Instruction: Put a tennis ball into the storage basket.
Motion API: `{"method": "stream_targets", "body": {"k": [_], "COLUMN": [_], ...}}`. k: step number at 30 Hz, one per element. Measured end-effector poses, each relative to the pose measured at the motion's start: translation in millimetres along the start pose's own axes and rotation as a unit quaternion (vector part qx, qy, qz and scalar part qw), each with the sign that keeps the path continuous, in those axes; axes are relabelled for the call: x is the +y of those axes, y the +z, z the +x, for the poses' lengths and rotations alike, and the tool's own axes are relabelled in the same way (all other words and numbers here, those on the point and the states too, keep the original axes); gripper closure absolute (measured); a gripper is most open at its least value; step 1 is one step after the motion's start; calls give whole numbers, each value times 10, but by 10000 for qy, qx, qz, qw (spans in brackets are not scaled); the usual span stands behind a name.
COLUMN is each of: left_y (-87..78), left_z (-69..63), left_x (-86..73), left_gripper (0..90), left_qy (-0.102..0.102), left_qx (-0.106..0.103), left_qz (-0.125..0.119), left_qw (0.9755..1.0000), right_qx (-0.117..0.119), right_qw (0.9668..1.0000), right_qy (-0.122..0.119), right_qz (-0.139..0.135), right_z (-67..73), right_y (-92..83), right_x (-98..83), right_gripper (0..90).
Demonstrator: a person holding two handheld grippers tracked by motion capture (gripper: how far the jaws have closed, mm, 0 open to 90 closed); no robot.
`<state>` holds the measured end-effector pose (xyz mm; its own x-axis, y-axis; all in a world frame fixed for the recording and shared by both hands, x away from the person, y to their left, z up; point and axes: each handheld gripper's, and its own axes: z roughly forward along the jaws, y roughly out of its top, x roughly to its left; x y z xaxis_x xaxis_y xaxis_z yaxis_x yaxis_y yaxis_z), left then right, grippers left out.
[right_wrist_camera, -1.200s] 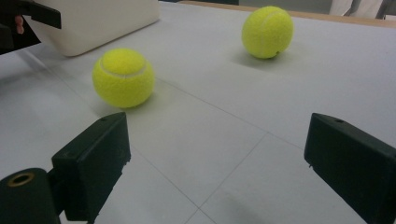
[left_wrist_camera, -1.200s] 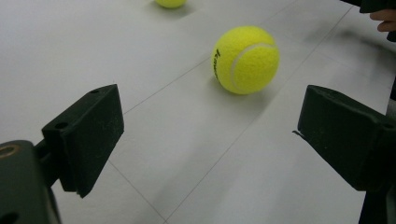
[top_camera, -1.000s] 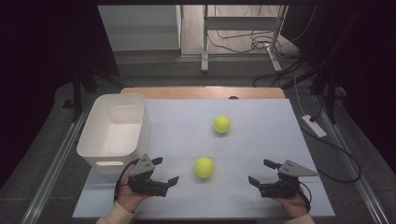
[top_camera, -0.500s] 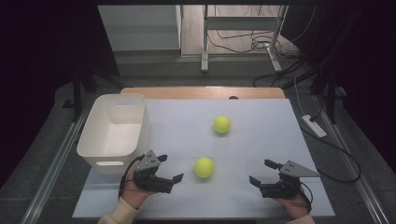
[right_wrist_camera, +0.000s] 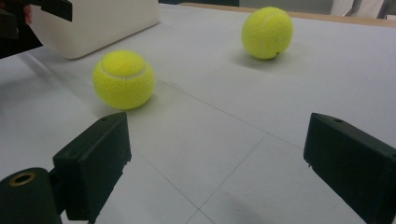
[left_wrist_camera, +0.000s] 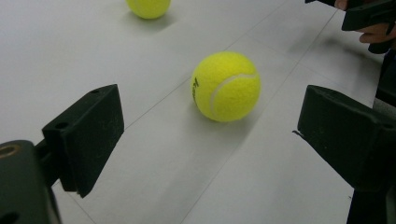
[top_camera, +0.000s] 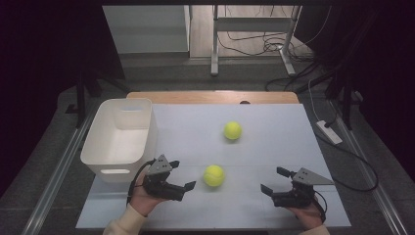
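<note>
Two tennis balls on desk [top_camera: 274,142]. Near ball [top_camera: 214,176] sits just ahead of left claw [top_camera: 182,175], jaws spread wide, no contact. Right claw [top_camera: 274,180] also spread, empty, well apart from ball. Far ball [top_camera: 233,130] mid-desk; white bin [top_camera: 122,134] at left.

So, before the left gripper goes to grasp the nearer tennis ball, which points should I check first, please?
1. Left gripper open wide enough for the ball: ok.
2. Nearer tennis ball lies ahead between its jaws, not yet touched: ok.
3. Table between gripper and ball is free of obstacles: ok.
4. Right gripper stays apart from the ball, open: ok.
5. White bin is upright with room inside: ok.
6. Ball is at rest, not rolling: cannot tell.
7. Farther tennis ball lies out of the path: ok.
</note>
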<state>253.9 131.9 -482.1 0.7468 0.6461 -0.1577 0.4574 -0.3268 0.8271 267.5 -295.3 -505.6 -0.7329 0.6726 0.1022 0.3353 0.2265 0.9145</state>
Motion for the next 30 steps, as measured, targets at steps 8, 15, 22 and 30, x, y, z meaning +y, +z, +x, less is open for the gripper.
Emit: {"method": "stream_targets", "body": {"k": [8,15,22,30], "left_y": [69,102,132,182], "left_z": [-21,-48,-71,-96], "left_x": [70,133,202,273], "left_gripper": [80,79,79,78], "left_qy": [35,87,155,217], "left_qx": [-38,-133,-186,-269], "left_qz": [48,98,116,151], "left_qw": [10000,9998,9996,9993], "right_qx": [20,13,9,7], "right_qw": [10000,10000,10000,10000], "right_qy": [-7,-5,11,13], "right_qz": [5,0,-4,-8], "right_z": [-12,-12,-21,-21], "right_y": [10,14,4,10], "right_x": [3,2,2,-1], "right_gripper": [77,77,77,77]}}
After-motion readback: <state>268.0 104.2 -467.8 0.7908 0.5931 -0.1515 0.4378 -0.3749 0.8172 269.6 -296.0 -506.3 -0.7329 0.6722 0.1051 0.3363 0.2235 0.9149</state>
